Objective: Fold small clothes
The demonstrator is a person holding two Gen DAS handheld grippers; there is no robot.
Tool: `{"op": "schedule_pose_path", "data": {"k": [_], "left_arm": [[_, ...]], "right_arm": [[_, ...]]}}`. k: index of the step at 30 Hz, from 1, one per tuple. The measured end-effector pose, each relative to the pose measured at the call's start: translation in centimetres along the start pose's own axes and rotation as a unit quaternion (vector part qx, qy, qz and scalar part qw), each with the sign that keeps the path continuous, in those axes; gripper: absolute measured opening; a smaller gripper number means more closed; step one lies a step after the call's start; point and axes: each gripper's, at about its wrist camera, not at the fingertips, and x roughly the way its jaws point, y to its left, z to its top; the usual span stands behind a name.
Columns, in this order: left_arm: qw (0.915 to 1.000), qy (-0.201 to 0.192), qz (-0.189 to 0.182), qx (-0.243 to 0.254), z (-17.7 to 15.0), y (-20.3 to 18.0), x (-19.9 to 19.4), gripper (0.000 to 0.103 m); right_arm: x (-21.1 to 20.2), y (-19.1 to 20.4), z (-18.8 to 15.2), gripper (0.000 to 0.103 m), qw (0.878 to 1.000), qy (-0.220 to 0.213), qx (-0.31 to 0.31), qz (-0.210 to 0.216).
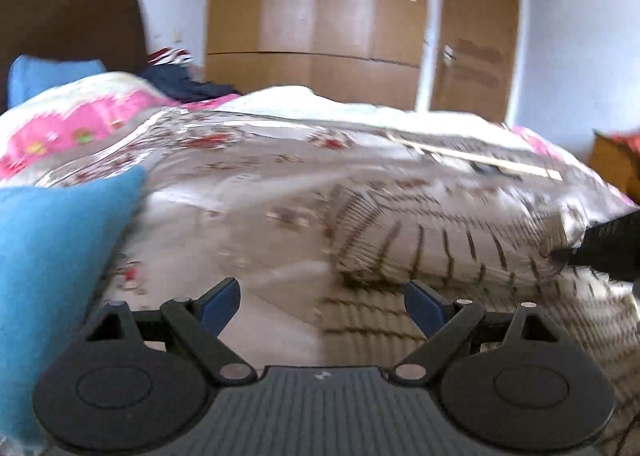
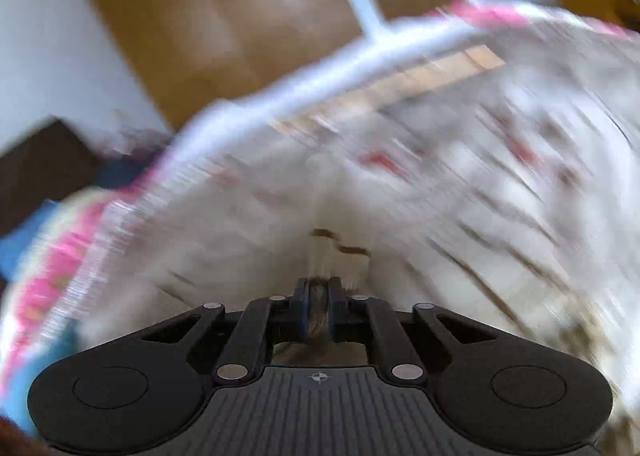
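A small white garment with thin brown stripes lies on the flowered bed cover, partly folded over itself. My left gripper is open and empty, low over the bed just left of the garment. My right gripper is shut on an edge of the striped garment and lifts it; it shows as a dark shape at the right edge of the left wrist view. The right wrist view is blurred by motion.
A blue cloth lies at the left of the bed. A pink-patterned blanket and dark clothes lie behind. A wooden wardrobe and a door stand beyond the bed.
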Motion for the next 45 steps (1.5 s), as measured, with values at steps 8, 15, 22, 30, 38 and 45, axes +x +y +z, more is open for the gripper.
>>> {"op": "schedule_pose_path", "data": {"k": [8,15,22,30,38,45], "left_arm": [[0.9986,0.022,0.004,0.047,-0.7,-2.4,0.7,0.099],[0.9987,0.025,0.003,0.045,-0.9,-2.5,0.9,0.099],[0.9957,0.086,0.013,0.032,-1.2,-1.9,3.0,0.099],[0.9926,0.119,-0.014,0.018,-0.7,-1.2,-1.4,0.098],[0.9776,0.197,-0.062,0.041,-3.0,-1.3,-9.0,0.098],[0.9626,0.251,-0.059,0.084,-4.5,-3.5,-10.8,0.091]], "right_arm": [[-0.5,-1.7,1.0,0.024,0.998,-0.03,0.047,0.033],[-0.2,-3.6,1.3,0.009,0.993,-0.044,0.108,0.01],[0.9,-2.4,1.6,0.014,0.998,-0.007,0.015,-0.056],[-8.2,-1.6,0.7,0.017,0.996,0.007,-0.081,-0.022],[-18.6,-6.0,-4.8,0.022,0.988,0.087,-0.113,-0.061],[-19.7,-8.5,-8.6,0.022,0.986,0.139,-0.082,-0.044]]}}
